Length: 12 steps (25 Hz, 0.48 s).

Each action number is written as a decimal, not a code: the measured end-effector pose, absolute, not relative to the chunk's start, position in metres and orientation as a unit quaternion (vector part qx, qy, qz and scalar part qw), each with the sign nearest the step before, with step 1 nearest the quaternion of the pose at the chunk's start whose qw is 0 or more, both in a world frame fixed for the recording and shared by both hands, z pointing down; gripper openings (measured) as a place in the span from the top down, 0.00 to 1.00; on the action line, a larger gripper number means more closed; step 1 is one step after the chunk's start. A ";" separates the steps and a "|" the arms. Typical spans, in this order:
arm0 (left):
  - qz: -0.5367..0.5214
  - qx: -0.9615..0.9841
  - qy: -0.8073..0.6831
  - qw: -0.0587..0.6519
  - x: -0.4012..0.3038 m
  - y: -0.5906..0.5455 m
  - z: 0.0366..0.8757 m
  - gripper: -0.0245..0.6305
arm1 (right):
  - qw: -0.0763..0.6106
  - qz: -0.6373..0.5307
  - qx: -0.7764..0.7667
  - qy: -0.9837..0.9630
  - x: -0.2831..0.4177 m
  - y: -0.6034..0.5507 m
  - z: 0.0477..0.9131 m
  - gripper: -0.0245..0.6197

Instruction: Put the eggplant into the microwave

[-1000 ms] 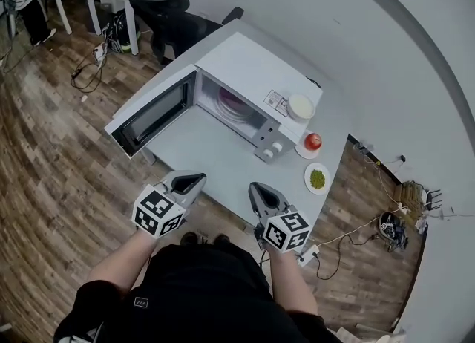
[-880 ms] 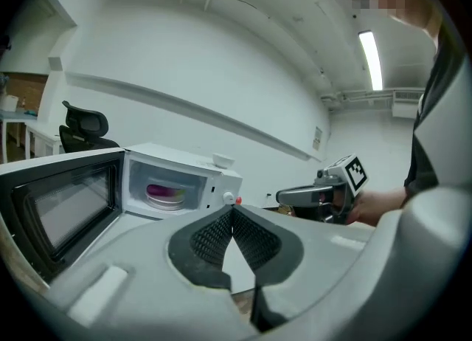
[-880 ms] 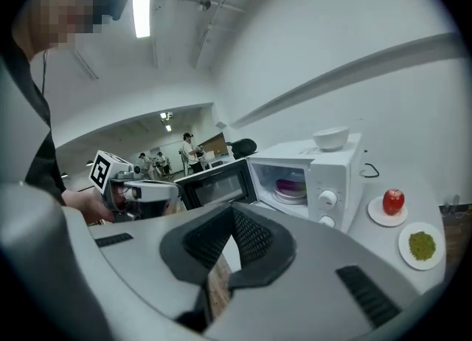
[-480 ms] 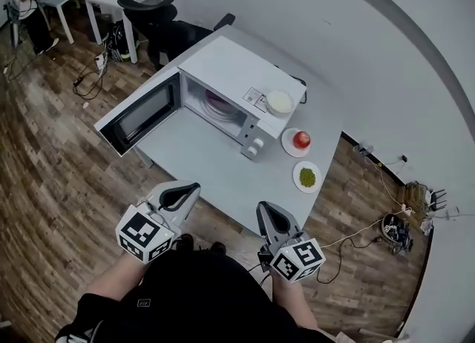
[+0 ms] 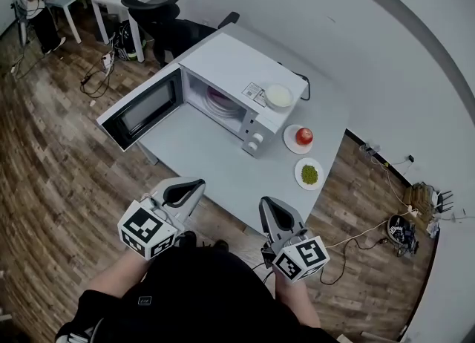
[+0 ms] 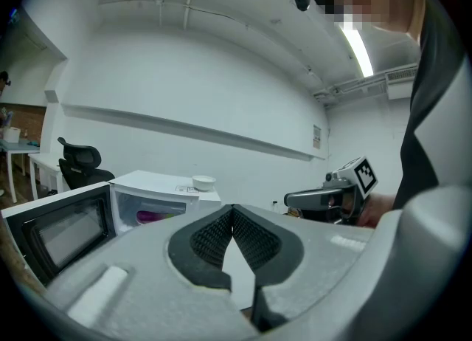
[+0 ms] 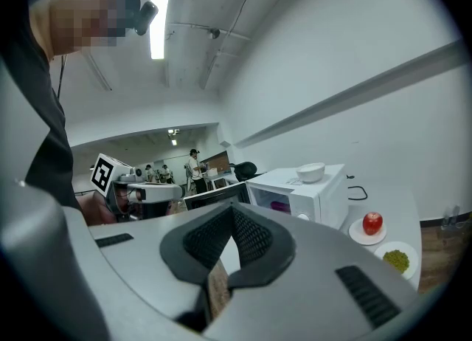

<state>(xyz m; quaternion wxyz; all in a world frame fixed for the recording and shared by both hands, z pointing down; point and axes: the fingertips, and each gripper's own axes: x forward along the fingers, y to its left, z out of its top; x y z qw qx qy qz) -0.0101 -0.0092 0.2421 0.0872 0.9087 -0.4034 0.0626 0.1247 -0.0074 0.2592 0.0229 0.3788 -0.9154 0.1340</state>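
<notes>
The white microwave (image 5: 236,67) stands on the grey table (image 5: 215,157) with its door (image 5: 141,115) swung open to the left. Inside, a purple eggplant (image 5: 220,101) lies on a white plate; it also shows as a purple streak (image 6: 151,216) in the left gripper view and the eggplant (image 7: 280,204) in the right gripper view. My left gripper (image 5: 193,187) and right gripper (image 5: 269,206) hover off the table's near edge, well short of the microwave. Both are shut with nothing held: left gripper (image 6: 233,210), right gripper (image 7: 233,210).
A white bowl (image 5: 278,96) sits on top of the microwave. Right of it are a red apple (image 5: 303,136) on a small plate and a plate of green food (image 5: 309,175). A black office chair (image 5: 159,15) stands behind the table; cables (image 5: 96,74) lie on the wood floor.
Both grippers have drawn back a little from the table edge toward the person's body and risen. Their jaws stayed shut. The head view shifted slightly.
</notes>
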 end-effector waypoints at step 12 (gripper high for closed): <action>0.058 0.906 -0.412 0.080 -0.004 -0.015 0.236 0.95 | 0.023 0.118 0.364 -0.924 0.124 -0.017 0.255 0.94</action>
